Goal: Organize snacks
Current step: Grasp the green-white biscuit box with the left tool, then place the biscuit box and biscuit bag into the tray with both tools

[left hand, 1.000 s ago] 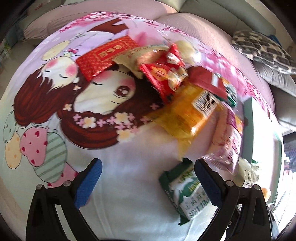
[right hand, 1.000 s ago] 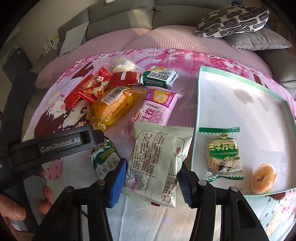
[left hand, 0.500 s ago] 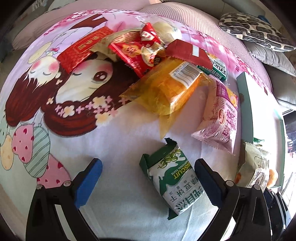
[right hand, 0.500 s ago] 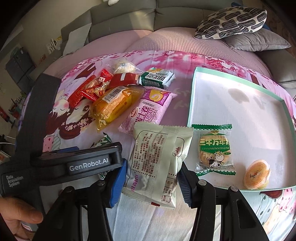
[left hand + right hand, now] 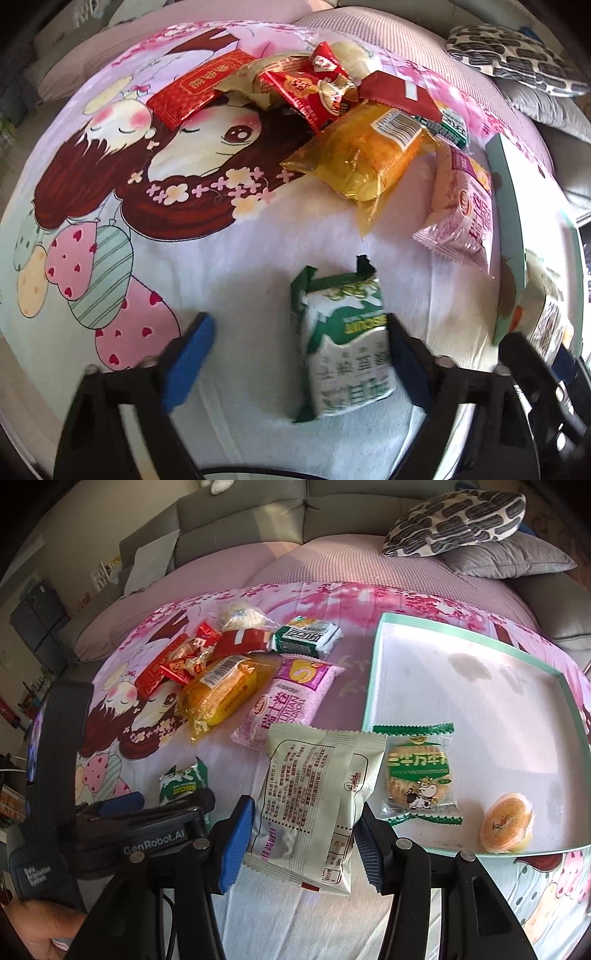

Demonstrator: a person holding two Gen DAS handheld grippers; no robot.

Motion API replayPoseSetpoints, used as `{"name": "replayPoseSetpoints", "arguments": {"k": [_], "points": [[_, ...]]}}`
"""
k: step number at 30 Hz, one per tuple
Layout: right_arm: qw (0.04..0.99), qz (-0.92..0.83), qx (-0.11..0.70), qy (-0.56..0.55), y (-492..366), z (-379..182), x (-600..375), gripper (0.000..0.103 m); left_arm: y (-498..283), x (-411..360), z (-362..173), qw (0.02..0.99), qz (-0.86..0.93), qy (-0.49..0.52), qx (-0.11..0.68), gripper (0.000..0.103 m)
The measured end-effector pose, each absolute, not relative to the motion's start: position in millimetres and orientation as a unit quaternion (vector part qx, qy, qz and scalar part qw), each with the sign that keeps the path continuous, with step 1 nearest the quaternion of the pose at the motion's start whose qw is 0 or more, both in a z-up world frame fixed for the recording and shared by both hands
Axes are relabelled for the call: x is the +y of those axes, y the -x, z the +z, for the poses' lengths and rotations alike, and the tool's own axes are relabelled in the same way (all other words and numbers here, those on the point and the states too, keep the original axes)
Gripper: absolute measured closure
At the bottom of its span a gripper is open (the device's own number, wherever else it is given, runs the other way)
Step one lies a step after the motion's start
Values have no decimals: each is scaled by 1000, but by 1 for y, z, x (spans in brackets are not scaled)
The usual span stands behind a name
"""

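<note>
Snacks lie heaped on a cartoon-print blanket (image 5: 155, 206), overlapping so that several wrappers are half hidden. Left gripper (image 5: 299, 354) is spread wide around a green-and-white biscuit packet (image 5: 347, 343) lying flat, its right pad beside the packet's edge; whether they touch is unclear through blur. Right gripper (image 5: 303, 834) is clenched on a pale cream snack packet (image 5: 314, 805), whose lower end hides behind the fingers. Beside it, the green-rimmed tray (image 5: 373, 686) holds a green-edged cracker packet (image 5: 419, 773) and a small orange jelly cup (image 5: 508, 821).
</note>
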State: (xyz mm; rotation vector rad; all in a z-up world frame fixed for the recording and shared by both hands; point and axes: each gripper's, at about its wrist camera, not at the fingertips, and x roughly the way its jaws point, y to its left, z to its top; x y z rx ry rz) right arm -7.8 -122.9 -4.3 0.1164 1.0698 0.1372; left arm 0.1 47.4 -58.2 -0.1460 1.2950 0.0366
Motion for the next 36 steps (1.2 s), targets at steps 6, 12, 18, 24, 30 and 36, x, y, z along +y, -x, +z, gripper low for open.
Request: {"name": "replayPoseSetpoints", "arguments": {"k": [6, 12, 18, 24, 30, 36], "points": [[858, 60, 506, -67, 8, -2, -131, 47, 0, 33, -55, 802, 17, 54, 595, 52], [860, 62, 502, -73, 9, 0, -133, 47, -11, 34, -52, 803, 17, 64, 592, 62], [869, 65, 483, -85, 11, 9, -139, 47, -20, 39, -38, 814, 11, 74, 576, 62], [877, 58, 466, -98, 11, 19, -149, 47, -23, 31, -22, 823, 6, 64, 564, 62], [883, 39, 453, -118, 11, 26, -171, 47, -28, 21, 1, 837, -1, 56, 544, 62], [884, -29, 437, -164, 12, 28, -225, 47, -41, -24, 35, 857, -55, 30, 511, 62]]}}
